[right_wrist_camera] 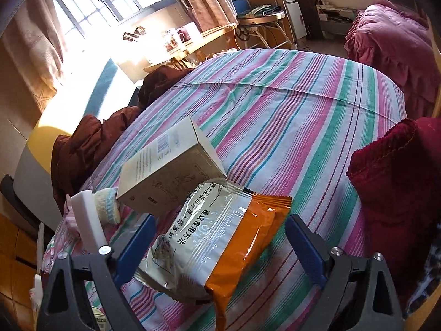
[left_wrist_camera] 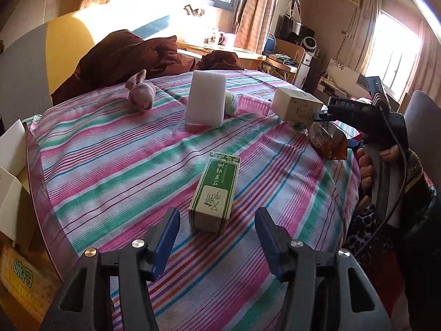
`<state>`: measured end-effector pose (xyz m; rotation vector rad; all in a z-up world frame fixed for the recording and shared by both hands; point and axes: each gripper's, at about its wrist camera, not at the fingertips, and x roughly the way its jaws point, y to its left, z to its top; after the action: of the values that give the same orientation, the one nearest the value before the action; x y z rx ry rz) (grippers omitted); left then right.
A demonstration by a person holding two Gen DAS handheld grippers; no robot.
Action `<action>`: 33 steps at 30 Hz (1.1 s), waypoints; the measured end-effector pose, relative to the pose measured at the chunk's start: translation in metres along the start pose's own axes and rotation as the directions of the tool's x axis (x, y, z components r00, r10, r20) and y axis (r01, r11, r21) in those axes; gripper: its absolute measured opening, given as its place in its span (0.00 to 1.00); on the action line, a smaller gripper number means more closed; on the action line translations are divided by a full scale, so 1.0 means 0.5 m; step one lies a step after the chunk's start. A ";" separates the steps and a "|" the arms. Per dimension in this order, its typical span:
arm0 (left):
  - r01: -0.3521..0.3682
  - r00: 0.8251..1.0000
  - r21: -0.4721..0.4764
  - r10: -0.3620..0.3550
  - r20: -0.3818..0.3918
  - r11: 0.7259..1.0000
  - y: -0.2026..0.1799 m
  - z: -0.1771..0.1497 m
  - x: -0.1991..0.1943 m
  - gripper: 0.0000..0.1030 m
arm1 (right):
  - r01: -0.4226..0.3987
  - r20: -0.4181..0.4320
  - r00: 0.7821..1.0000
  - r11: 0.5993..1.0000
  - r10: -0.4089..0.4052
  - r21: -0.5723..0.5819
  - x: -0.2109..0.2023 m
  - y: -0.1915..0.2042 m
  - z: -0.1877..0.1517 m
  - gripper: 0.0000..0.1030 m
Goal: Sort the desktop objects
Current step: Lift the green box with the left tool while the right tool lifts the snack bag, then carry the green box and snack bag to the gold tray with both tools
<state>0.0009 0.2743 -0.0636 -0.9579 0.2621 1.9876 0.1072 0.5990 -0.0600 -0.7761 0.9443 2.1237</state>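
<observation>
Fingers of both grippers spread; green box (left_wrist_camera: 215, 193) (white-labelled) lies flat; snack bag (right_wrist_camera: 220, 245) orange-ended.

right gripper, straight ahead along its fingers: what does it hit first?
Most likely the orange-and-white snack packet, already lying between the open right gripper's fingers without the pads pressing it. Beyond it sits the beige carton, resting against the packet's far end. Depth is fisheye-distorted, so treat this as a judgement.

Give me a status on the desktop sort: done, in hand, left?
Done: nothing visibly sorted. In hand: nothing gripped. Left gripper is open just short of the green box; right gripper is open around the orange snack bag. Left: the white sponge, beige carton, and rolled socks on the striped cloth.
</observation>
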 end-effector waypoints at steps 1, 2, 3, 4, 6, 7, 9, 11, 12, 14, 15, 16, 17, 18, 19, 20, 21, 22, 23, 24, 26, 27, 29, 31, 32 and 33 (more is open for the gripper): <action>-0.002 1.000 -0.002 0.002 -0.003 1.000 0.000 0.001 0.001 0.56 | 0.001 -0.001 1.000 1.000 -0.001 -0.011 0.001 0.003 -0.002 0.83; -0.004 1.000 -0.004 0.004 -0.006 1.000 0.000 0.001 0.002 0.56 | 0.003 -0.001 1.000 1.000 -0.003 -0.022 0.002 0.005 -0.004 0.82; 0.000 1.000 -0.006 0.000 -0.010 1.000 0.001 0.003 0.004 0.56 | 0.004 -0.002 1.000 0.999 -0.004 -0.033 0.003 0.008 -0.006 0.81; 0.008 1.000 -0.011 -0.008 -0.013 1.000 0.003 0.005 0.006 0.56 | 0.005 -0.001 1.000 0.999 -0.005 -0.044 0.004 0.011 -0.009 0.78; 0.026 1.000 -0.021 -0.027 -0.011 0.999 0.006 0.011 0.005 0.56 | 0.007 0.012 1.000 0.998 -0.006 -0.069 -0.002 0.018 -0.017 0.73; 0.026 1.000 -0.013 -0.026 -0.008 1.000 0.006 0.016 0.005 0.56 | 0.004 0.019 1.000 0.997 -0.003 -0.081 -0.004 0.020 -0.020 0.71; 0.022 1.000 -0.004 -0.022 -0.007 1.000 0.006 0.025 0.007 0.56 | -0.002 0.019 1.000 0.992 0.004 -0.122 -0.008 0.028 -0.028 0.71; 0.023 1.000 0.000 -0.023 -0.013 1.000 0.006 0.035 0.013 0.56 | 0.000 0.025 1.000 0.984 0.005 -0.178 -0.010 0.040 -0.038 0.70; 0.022 1.000 0.006 -0.022 -0.018 1.000 0.005 0.038 0.017 0.56 | 0.004 0.029 1.000 0.978 0.002 -0.209 -0.011 0.047 -0.043 0.70; 0.020 0.999 0.021 -0.019 -0.031 1.000 0.001 0.043 0.027 0.56 | 0.016 0.037 0.999 0.965 -0.006 -0.262 -0.011 0.057 -0.049 0.70; 0.024 0.999 0.025 -0.023 -0.042 0.999 -0.001 0.043 0.034 0.56 | 0.020 0.040 0.999 0.960 -0.009 -0.278 -0.011 0.060 -0.051 0.70; 0.028 0.998 0.029 -0.026 -0.052 0.999 -0.003 0.044 0.040 0.56 | 0.023 0.042 0.999 0.957 -0.011 -0.290 -0.011 0.063 -0.052 0.70; 0.030 0.998 0.030 -0.028 -0.059 0.999 -0.005 0.043 0.045 0.56 | 0.021 0.040 0.999 0.955 -0.009 -0.296 -0.010 0.064 -0.051 0.70; 0.033 0.997 0.032 -0.031 -0.066 0.999 -0.007 0.042 0.049 0.56 | 0.017 0.034 0.999 0.953 -0.007 -0.302 -0.008 0.064 -0.050 0.70; 0.035 0.997 0.033 -0.032 -0.072 0.999 -0.009 0.041 0.054 0.56 | 0.014 0.029 1.000 0.951 -0.006 -0.308 -0.007 0.063 -0.050 0.72; 0.035 0.996 0.038 -0.032 -0.077 0.999 -0.011 0.040 0.058 0.56 | 0.012 0.024 1.000 0.950 -0.005 -0.313 -0.006 0.062 -0.049 0.72; 0.033 0.996 0.041 -0.029 -0.081 0.999 -0.013 0.039 0.062 0.56 | 0.010 0.020 1.000 0.949 -0.004 -0.315 -0.004 0.061 -0.048 0.73; 0.028 0.996 0.043 -0.025 -0.082 0.999 -0.014 0.039 0.065 0.56 | 0.008 0.015 1.000 0.948 -0.003 -0.317 -0.002 0.060 -0.048 0.74; 0.021 0.997 0.044 -0.018 -0.082 0.999 -0.015 0.040 0.068 0.56 | 0.008 0.007 1.000 0.947 -0.006 -0.320 0.002 0.061 -0.048 0.74; 0.015 0.997 0.044 -0.011 -0.081 0.999 -0.015 0.040 0.070 0.56 | 0.008 0.000 1.000 0.947 -0.009 -0.321 0.007 0.061 -0.048 0.76; 0.011 0.997 0.035 -0.008 -0.081 0.999 -0.013 0.041 0.072 0.53 | 0.008 0.000 1.000 0.946 -0.008 -0.324 0.014 0.061 -0.049 0.76; 0.008 0.997 0.031 -0.006 -0.081 0.999 -0.012 0.041 0.073 0.51 | 0.013 0.007 1.000 0.943 -0.011 -0.333 0.015 0.064 -0.050 0.74; 0.000 0.997 0.027 0.002 -0.078 1.000 -0.012 0.037 0.073 0.43 | 0.022 0.020 1.000 0.935 -0.017 -0.355 0.016 0.070 -0.055 0.73; -0.007 0.997 0.024 0.009 -0.074 1.000 -0.012 0.033 0.073 0.34 | 0.029 0.031 0.999 0.926 -0.019 -0.376 0.013 0.073 -0.061 0.70; -0.011 0.997 0.023 0.013 -0.072 1.000 -0.012 0.031 0.073 0.31 | 0.028 0.033 0.999 0.924 -0.017 -0.381 0.010 0.074 -0.063 0.70; -0.015 0.998 0.030 0.017 -0.065 0.999 -0.015 0.029 0.071 0.31 | 0.027 0.036 0.999 0.922 -0.014 -0.386 0.007 0.075 -0.066 0.69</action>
<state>-0.0114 0.3086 -0.0780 -1.0063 0.3355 1.9639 0.0840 0.5551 -0.0665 -0.9335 0.4973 2.3287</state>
